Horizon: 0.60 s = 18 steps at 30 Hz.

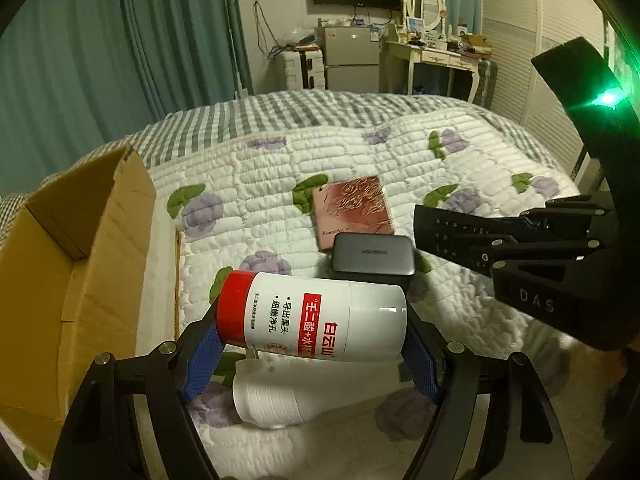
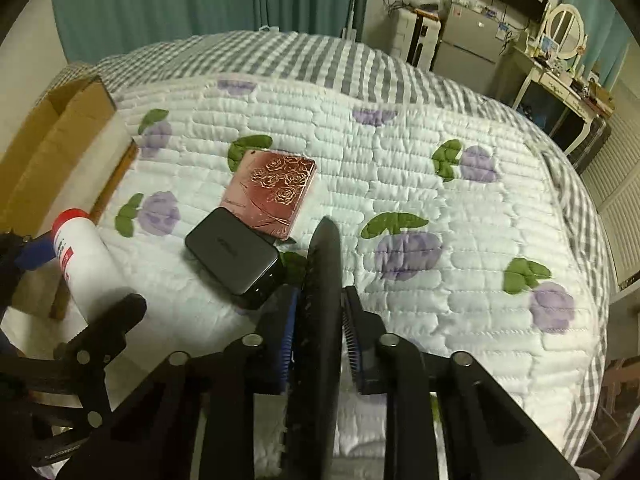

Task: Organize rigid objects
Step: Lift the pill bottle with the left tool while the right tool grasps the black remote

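My left gripper (image 1: 312, 340) is shut on a white bottle with a red cap (image 1: 316, 316), held sideways above the bed; the bottle also shows in the right wrist view (image 2: 80, 256). My right gripper (image 2: 320, 312) is shut on a black remote control (image 2: 322, 280), which also shows in the left wrist view (image 1: 452, 236). An open cardboard box (image 1: 80, 264) stands at the left, also in the right wrist view (image 2: 52, 140). A pink rose-patterned case (image 1: 354, 210) and a dark grey power bank (image 1: 372, 258) lie on the quilt. A white ribbed container (image 1: 272, 400) lies under the bottle.
The bed has a white quilt with purple flowers (image 2: 400, 160) over a grey checked sheet. Teal curtains (image 1: 120, 60), a small fridge (image 1: 352, 56), a suitcase, a wall TV and a dressing table with mirror (image 1: 432, 40) stand beyond the bed.
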{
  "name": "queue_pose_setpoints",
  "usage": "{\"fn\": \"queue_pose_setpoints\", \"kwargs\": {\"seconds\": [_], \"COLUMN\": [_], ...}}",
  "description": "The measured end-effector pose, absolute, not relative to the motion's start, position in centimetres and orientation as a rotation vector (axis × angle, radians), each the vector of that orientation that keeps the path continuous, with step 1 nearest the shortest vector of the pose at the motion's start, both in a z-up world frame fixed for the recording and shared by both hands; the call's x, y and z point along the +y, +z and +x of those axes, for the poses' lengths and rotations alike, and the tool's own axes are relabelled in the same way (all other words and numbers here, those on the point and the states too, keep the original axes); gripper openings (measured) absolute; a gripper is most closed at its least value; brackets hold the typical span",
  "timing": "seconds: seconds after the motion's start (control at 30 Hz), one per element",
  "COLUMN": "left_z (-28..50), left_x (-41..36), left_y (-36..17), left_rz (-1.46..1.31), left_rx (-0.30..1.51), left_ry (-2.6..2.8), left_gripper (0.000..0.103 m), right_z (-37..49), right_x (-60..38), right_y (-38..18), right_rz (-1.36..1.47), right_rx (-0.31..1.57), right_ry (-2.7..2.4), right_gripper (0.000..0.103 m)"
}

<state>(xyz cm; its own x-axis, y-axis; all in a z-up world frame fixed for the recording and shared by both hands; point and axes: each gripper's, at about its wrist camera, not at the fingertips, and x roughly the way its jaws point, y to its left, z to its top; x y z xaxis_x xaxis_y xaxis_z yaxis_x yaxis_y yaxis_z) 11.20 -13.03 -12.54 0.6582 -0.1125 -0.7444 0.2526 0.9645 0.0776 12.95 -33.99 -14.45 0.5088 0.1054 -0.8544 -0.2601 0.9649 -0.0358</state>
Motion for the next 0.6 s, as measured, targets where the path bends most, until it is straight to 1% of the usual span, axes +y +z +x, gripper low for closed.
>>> {"fn": "queue_pose_setpoints", "kwargs": {"seconds": [0.17,0.3,0.43,0.6], "left_z": [9.8,8.7,7.8,6.9], "left_x": [-12.6,-11.6,-9.2,-5.1], "left_y": [-10.1,-7.3,-3.8,-0.3], "left_rz": [0.168,0.163,0.14,0.128], "left_rx": [0.795,0.743,0.685,0.624], "left_ry": [-0.218,-0.226,-0.219,-0.192], "left_gripper": [0.079,0.079,0.079,0.079], "right_z": [11.7,10.6,8.3,6.5], "right_x": [-33.8,-34.0,-32.4,-29.0], "right_y": [-11.5,-8.0,-4.0,0.0], "right_rz": [-0.149,-0.129,-0.096,-0.124], "right_rx": [0.95,0.873,0.799,0.73], "right_ry": [0.199,0.188,0.21,0.25], "right_gripper": [0.02,0.02,0.02,0.02]}}
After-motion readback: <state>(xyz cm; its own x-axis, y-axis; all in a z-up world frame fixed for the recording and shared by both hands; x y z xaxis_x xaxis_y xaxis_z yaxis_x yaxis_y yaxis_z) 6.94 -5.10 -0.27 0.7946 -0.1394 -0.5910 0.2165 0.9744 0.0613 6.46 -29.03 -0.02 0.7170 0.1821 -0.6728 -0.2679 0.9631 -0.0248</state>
